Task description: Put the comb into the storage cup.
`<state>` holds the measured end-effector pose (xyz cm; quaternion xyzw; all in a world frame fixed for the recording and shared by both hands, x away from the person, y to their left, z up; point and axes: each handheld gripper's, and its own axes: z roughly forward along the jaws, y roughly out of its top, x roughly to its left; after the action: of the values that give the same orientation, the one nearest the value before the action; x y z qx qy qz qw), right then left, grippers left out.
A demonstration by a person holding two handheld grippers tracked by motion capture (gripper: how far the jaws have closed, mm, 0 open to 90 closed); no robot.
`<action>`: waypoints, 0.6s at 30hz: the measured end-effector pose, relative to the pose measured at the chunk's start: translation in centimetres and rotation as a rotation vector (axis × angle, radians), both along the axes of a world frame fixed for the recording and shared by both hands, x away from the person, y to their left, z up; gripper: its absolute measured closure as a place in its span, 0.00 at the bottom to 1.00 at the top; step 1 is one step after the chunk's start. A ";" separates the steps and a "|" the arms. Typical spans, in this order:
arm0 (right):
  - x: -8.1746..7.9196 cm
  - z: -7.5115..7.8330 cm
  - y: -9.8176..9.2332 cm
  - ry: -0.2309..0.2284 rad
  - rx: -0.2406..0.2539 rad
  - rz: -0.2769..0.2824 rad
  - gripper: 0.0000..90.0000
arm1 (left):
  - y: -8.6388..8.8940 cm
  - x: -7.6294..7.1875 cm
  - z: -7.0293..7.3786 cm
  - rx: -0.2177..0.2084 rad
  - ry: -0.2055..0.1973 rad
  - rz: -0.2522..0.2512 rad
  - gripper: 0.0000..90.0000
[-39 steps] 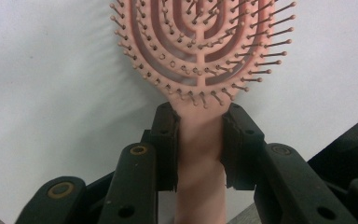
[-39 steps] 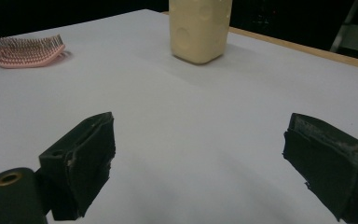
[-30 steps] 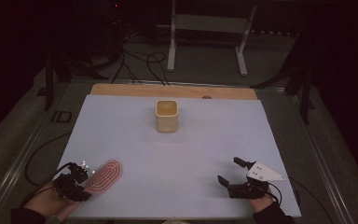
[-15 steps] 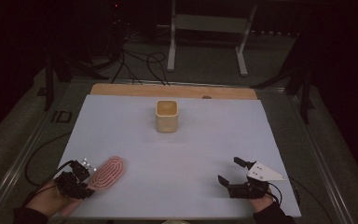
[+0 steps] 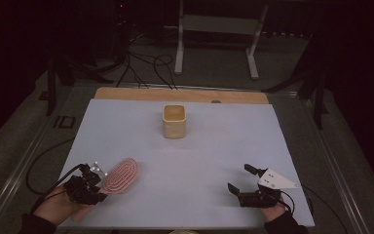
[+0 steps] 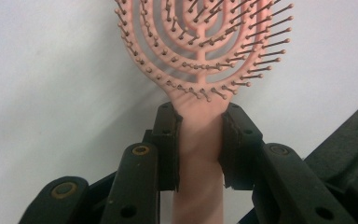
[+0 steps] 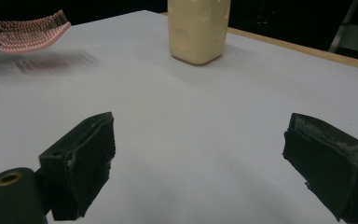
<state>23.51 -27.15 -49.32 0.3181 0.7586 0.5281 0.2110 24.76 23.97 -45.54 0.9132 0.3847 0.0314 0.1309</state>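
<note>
Left gripper view: left hand-held gripper [image 6: 199, 140] clamped on handle of pink hairbrush [image 6: 200, 51], pads pinching just below the head, bristles facing the camera. High view: same brush [image 5: 121, 175] at lower left of frame, head angled toward centre, lifted off the white bench [image 5: 199, 161]; shadow under it in right gripper view, upper left [image 7: 28, 29]. Cream cup [image 5: 174, 121] upright at centre, well apart from brush. Right hand-held gripper [image 5: 246, 187] at lower right of high view, jaws spread wide, nothing between them, resting low over bench.

Likely job: carry brush to cup, drop in handle-first or head-first.

Risks, judged from here:
- Grip narrow and close to the head end of a smooth, tapered handle; long head as lever, so possible pivot or slip in the pads during swing. Cause: fast wrist turn or tilt.
- Brush head looks wide against the cup mouth; possible catch on rim, then tip-over of the light cup. Cause: head-first entry or off-centre approach.
- Cup unbraced, right hand-held gripper far off; any sideways knock slides or topples it.
- Bristles could snag on rim on the way in, dragging cup along.
- Early release above rim: bounce out onto bench.
- Trailing cable at lower left could tug the hand mid-reach.
</note>
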 end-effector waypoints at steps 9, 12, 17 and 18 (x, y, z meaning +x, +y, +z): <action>0.0 0.0 0.0 -0.001 0.000 0.001 0.10 | -1.5 0.7 0.4 -0.041 -0.038 -0.019 0.79; 0.0 0.0 0.0 0.000 -0.001 0.000 0.10 | -2.0 0.9 0.7 -0.051 -0.050 -0.029 0.79; 0.0 0.0 -0.1 -0.002 0.001 0.001 0.10 | -2.7 1.2 1.0 -0.081 -0.064 -0.039 0.79; 0.0 0.0 -0.1 -0.002 0.001 0.001 0.10 | -2.9 1.3 1.1 -0.087 -0.069 -0.037 0.79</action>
<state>23.52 -27.26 -49.30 0.3173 0.7583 0.5288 0.2113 26.04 21.09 -44.41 0.9120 0.3641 0.0436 0.1839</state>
